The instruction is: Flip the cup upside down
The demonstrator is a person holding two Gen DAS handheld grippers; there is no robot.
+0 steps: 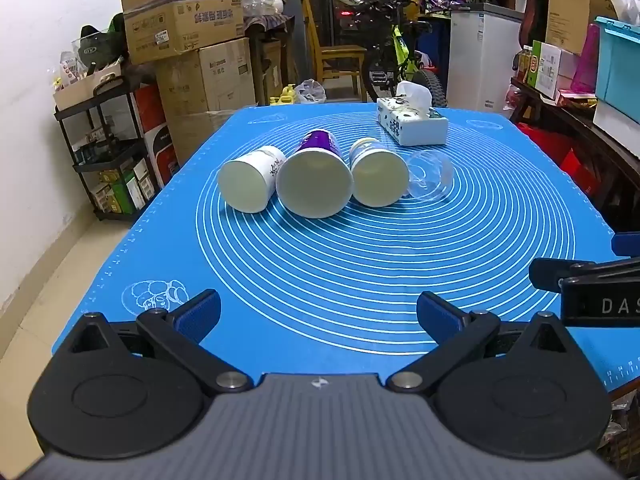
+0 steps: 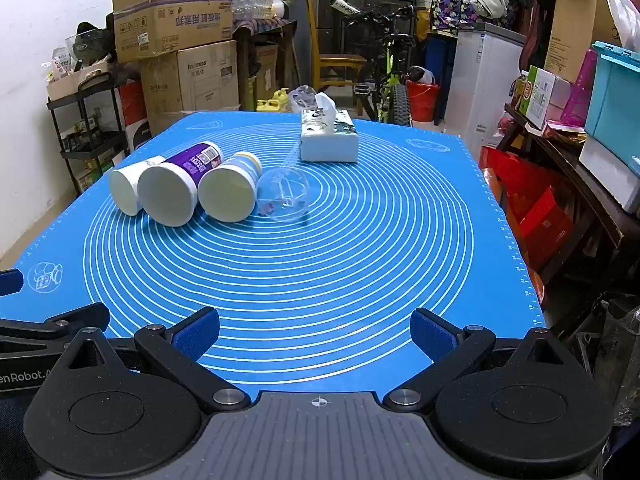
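Left wrist view: four cups are seen lying on their sides in a row on the blue mat (image 1: 360,264), far from both grippers: a white cup (image 1: 250,180), a purple cup (image 1: 314,178), a yellow-rimmed cup (image 1: 378,172) and a clear cup (image 1: 430,174). A tissue box (image 1: 412,124) is set further back. The left gripper (image 1: 318,312) and right gripper (image 2: 316,330) are held low at the near edge, jaws wide apart, nothing gripped, probably readied for a reach.

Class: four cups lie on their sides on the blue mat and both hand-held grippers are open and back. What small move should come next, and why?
Probably ease the right hand-held gripper forward toward the clear cup. It lies at the right end of the row, nearest that side, with open mat in front; both grippers hold nothing.
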